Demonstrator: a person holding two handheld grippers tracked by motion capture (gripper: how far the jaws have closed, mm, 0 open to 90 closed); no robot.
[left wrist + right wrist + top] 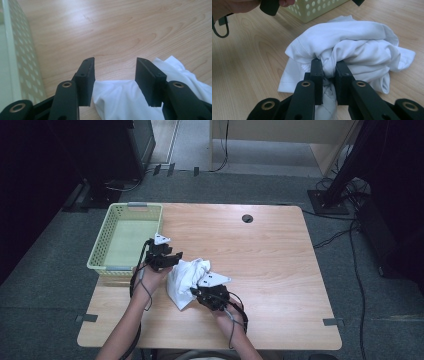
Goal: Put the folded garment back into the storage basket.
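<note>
Near the front middle of the wooden table (270, 255), a white cloth (186, 276) lies crumpled in a soft heap, its folds bunched and twisted, with a stitched hem visible along one edge in the right gripper view. The fabric looks thin and smooth, like a cotton garment. The right gripper (329, 69) has its two black jaws drawn close together on a gathered fold of the cloth, which is pinched firmly between the pads. The left gripper (115, 72) stands with its jaws about half apart; the cloth lies low between and under them, but the flat black pads do not press on it. In the high view this gripper sits at the cloth's left edge, just beside the basket. To the left, at the table's edge, stands a pale yellow-green plastic basket (98, 251), rectangular, its walls pierced with rows of small round holes; its inside looks bare. No writing can be read on any of these. The tabletop is light wood grain with a small dark round cable hole (247, 218) near its far edge.
</note>
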